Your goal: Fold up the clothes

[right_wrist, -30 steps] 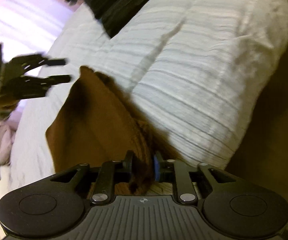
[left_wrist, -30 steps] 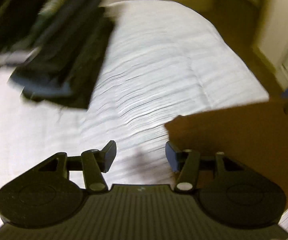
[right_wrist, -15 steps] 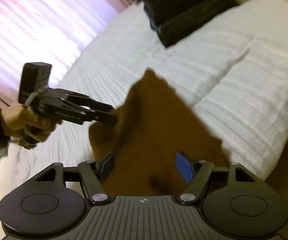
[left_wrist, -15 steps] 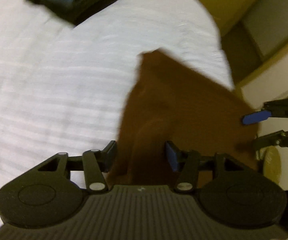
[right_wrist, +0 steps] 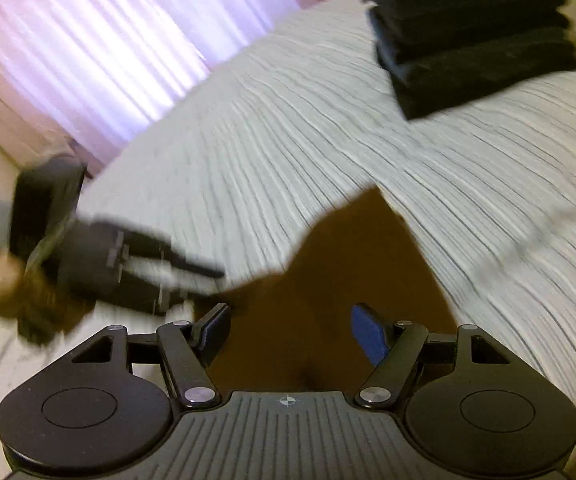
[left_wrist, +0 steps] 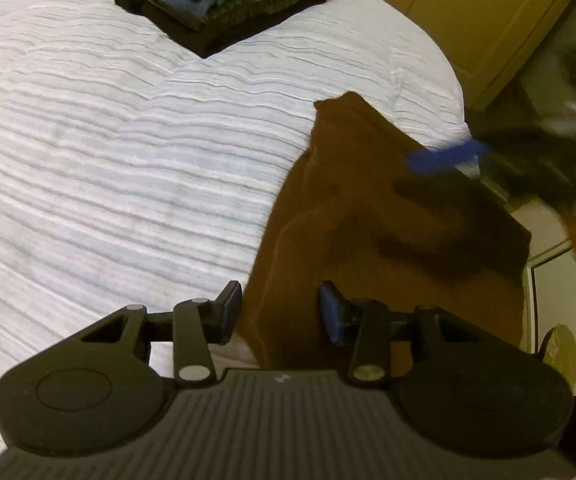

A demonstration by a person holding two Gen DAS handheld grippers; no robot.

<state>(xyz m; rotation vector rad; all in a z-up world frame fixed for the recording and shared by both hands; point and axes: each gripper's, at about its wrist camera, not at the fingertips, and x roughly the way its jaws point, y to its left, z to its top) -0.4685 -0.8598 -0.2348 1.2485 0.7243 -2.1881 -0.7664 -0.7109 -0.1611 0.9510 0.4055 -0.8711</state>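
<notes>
Tongs, left (left_wrist: 280,312) and right (right_wrist: 292,334), both gape wide above the brown garment (left_wrist: 368,220) on the bed (left_wrist: 128,140), folded clothes (left_wrist: 224,4) stacked far off.

One brown garment (left_wrist: 388,216) lies on one white bedspread (left_wrist: 128,152), beside one stack of dark folded clothes (left_wrist: 224,4); two grippers, left (left_wrist: 280,312) and right (right_wrist: 290,330), one curtain (right_wrist: 100,52).
</notes>
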